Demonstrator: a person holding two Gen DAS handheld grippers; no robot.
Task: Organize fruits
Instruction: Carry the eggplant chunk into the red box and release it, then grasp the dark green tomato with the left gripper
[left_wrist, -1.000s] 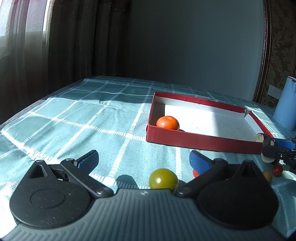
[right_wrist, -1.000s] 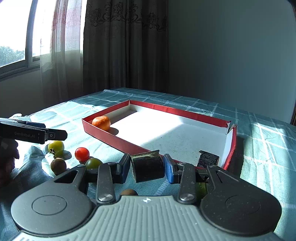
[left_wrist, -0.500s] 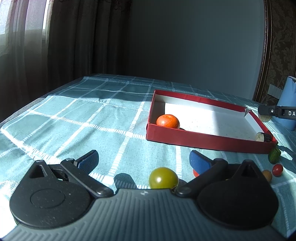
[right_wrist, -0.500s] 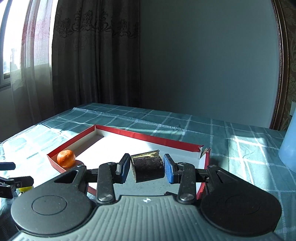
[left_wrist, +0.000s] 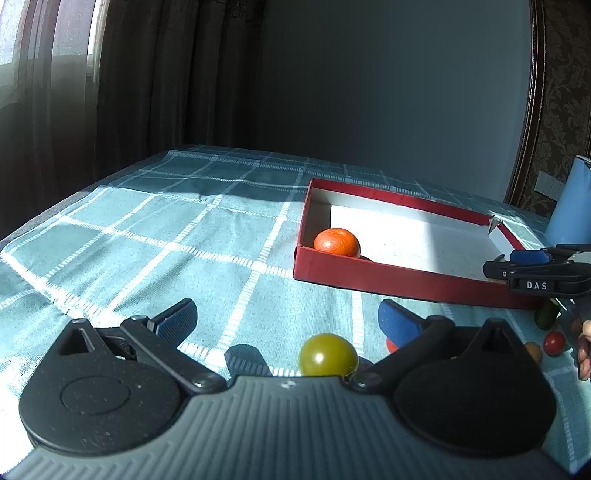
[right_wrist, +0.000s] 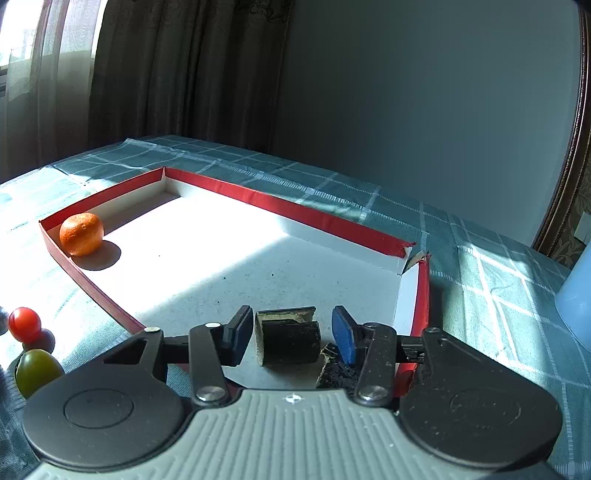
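A red box with a white floor (left_wrist: 406, 275) (right_wrist: 295, 212) lies on the teal checked cloth. An orange mandarin (left_wrist: 337, 242) (right_wrist: 81, 233) sits in its left corner. My left gripper (left_wrist: 288, 321) is open low over the cloth, with a yellow-green tomato (left_wrist: 328, 355) between its fingers near the base. My right gripper (right_wrist: 291, 334) is open over the box's near right corner; a dark cut fruit piece (right_wrist: 288, 341) sits between the pads with gaps on both sides. Another dark piece (right_wrist: 338, 369) lies beside it. The right gripper also shows in the left wrist view (left_wrist: 532, 271).
Small fruits lie on the cloth in front of the box: a red tomato (right_wrist: 24, 325) (left_wrist: 553, 341), a green one (right_wrist: 37, 371), a green piece (left_wrist: 546, 314) and a brownish one (left_wrist: 532, 351). A light blue cylinder (left_wrist: 570, 201) (right_wrist: 576, 299) stands at the right.
My right gripper came down over the box's near right corner and opened, letting go of the dark fruit piece. My left gripper has stayed still.
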